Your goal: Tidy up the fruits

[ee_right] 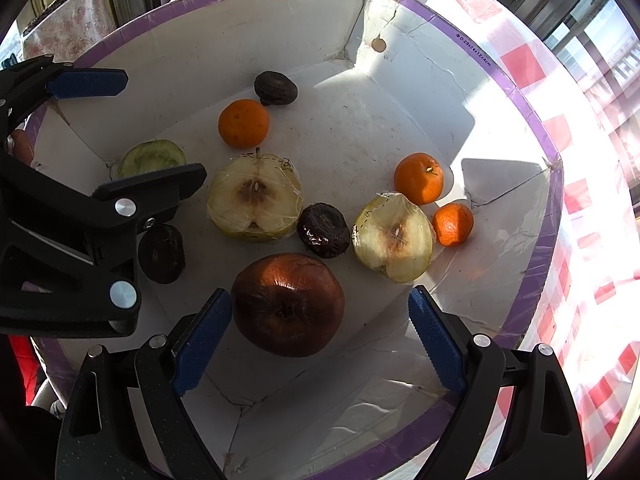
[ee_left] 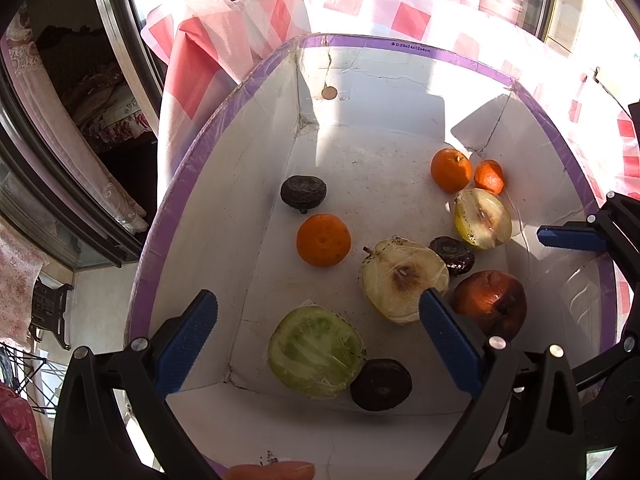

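A white box with a purple rim (ee_left: 224, 100) (ee_right: 532, 116) holds several fruits. My left gripper (ee_left: 316, 340) is open above a wrapped green fruit half (ee_left: 316, 352) and a dark fruit (ee_left: 380, 384). A cut pear half (ee_left: 400, 280) lies by its right finger. My right gripper (ee_right: 320, 336) is open around a brown-red apple (ee_right: 288, 304), fingers apart from it. Other pieces in the box: pear halves (ee_right: 254, 198) (ee_right: 392, 238), oranges (ee_right: 244, 122) (ee_right: 419, 178) (ee_right: 452, 224), dark fruits (ee_right: 324, 230) (ee_right: 276, 88).
The box stands on a red and white checked cloth (ee_left: 412, 16) (ee_right: 568, 128). Windows and curtains lie beyond the table's far edge (ee_left: 120, 80). The left gripper's body (ee_right: 80, 216) reaches in from the left in the right wrist view.
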### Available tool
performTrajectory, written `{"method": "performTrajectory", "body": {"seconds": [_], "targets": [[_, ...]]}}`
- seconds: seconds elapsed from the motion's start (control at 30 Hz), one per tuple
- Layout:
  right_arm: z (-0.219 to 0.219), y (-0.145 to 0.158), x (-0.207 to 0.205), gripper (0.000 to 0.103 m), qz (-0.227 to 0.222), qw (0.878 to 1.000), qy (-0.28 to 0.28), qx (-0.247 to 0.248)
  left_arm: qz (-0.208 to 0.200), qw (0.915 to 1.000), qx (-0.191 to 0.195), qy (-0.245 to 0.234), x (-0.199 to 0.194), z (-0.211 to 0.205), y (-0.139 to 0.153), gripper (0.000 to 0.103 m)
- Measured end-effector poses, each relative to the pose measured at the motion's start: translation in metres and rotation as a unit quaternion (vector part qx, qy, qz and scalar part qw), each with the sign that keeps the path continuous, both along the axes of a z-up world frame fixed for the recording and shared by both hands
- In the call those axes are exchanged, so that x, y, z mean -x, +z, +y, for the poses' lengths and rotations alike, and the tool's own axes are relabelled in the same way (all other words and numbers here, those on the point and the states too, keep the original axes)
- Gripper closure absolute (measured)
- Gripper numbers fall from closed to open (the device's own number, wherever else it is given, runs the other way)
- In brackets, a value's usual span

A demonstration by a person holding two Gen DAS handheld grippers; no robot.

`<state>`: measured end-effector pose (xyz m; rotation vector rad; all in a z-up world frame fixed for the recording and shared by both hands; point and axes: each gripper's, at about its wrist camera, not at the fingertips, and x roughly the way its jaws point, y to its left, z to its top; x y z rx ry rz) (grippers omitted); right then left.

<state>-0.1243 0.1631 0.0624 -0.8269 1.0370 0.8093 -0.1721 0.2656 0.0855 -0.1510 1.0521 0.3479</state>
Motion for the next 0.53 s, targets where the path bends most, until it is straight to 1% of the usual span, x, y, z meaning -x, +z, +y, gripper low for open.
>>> {"method": "performTrajectory", "body": {"seconds": [0.1,0.17,0.2,0.23,0.3,0.37,0.43,0.47,0.5,0.53], "targets": [[0.0,0.0,0.0,0.017,0.0,1.0,0.0,-0.001,0.002,1.0,0.0,0.0,-0.001,0.001,0.0,0.002],[0.0,0.0,0.0,0.017,0.0,1.0,-0.001,-0.003,-0.01,0.9999,0.004,0.001,0.001,0.002,0.001,0.002],[-0.001,0.0,0.0,0.017,0.0,1.0,-0.001,-0.004,-0.02,0.9998,0.005,0.008,0.003,0.004,0.002,0.002],[-0.001,0.0,0.0,0.017,0.0,1.0,-0.001,-0.004,-0.02,0.9997,0.0,0.015,0.003,0.006,0.002,0.002],[0.0,0.0,-0.001,0.017,-0.001,1.0,-0.001,-0.005,-0.01,0.9997,-0.006,0.022,0.0,0.007,0.001,0.002],[0.0,0.001,0.0,0.017,-0.002,1.0,0.0,-0.008,0.011,0.9993,-0.015,0.031,-0.004,0.008,0.0,0.002],[0.0,0.003,0.001,0.017,-0.004,1.0,-0.001,-0.018,0.022,0.9977,-0.035,0.054,-0.005,0.008,0.0,0.002],[-0.002,0.005,0.0,0.017,-0.004,1.0,-0.002,-0.028,0.017,0.9968,-0.042,0.065,-0.005,0.006,0.003,0.003],[-0.005,0.01,0.001,0.017,-0.008,0.999,-0.005,-0.048,0.007,0.9945,-0.064,0.083,-0.004,0.002,0.01,0.003],[-0.011,0.018,0.003,0.017,-0.021,0.997,-0.008,-0.075,-0.009,0.9899,-0.099,0.101,-0.002,-0.006,0.021,0.003]]}}
